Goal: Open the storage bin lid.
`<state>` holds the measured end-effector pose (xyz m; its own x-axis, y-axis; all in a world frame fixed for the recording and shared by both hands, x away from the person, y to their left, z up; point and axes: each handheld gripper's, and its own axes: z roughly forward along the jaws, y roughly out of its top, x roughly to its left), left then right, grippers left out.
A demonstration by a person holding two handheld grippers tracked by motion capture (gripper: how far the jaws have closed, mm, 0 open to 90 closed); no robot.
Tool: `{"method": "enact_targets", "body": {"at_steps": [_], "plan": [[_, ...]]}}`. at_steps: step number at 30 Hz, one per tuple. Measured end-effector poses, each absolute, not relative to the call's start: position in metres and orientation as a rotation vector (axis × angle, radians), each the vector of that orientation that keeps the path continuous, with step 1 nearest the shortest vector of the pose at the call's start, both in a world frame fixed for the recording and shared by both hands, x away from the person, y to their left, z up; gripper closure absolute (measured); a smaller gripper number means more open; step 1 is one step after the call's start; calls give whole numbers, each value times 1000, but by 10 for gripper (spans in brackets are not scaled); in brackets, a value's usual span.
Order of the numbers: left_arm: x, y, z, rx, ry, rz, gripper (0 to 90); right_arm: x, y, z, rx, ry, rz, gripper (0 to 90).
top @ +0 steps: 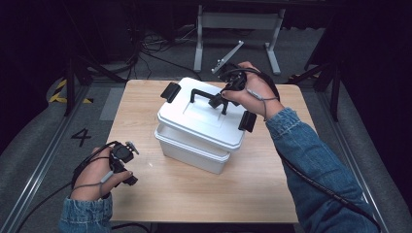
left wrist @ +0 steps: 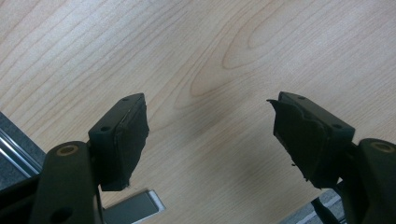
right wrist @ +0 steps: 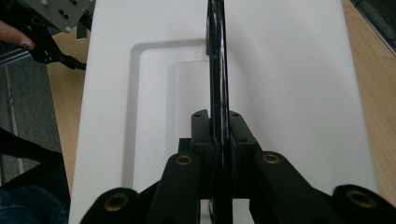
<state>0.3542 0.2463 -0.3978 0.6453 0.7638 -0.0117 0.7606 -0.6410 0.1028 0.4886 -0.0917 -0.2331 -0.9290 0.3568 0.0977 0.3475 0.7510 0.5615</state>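
Pinching the black handle [right wrist: 217, 56] of the white box lid [top: 201, 116] in the right claw [right wrist: 218, 128]; lifting straight up advisable. Left claw [left wrist: 210, 135] idling wide over bare table [left wrist: 224, 51].

A single black "4" [top: 80, 137] is painted on the grey floor [top: 58, 145] just left of the wooden table [top: 204, 194] in the high view, and no other text, label or brand can be read on any object in any of the 3 views.
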Motion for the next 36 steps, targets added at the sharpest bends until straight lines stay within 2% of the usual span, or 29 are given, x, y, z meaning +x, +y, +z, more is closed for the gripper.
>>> {"method": "enact_targets", "body": {"at_steps": [9,36], "plan": [[355,245,-397,2768,1288,58,272,489,-115,-232,633,2914,934,841],[356,242,-401,2778,1288,38,272,496,-240,-233,906,2777,809,841]]}}
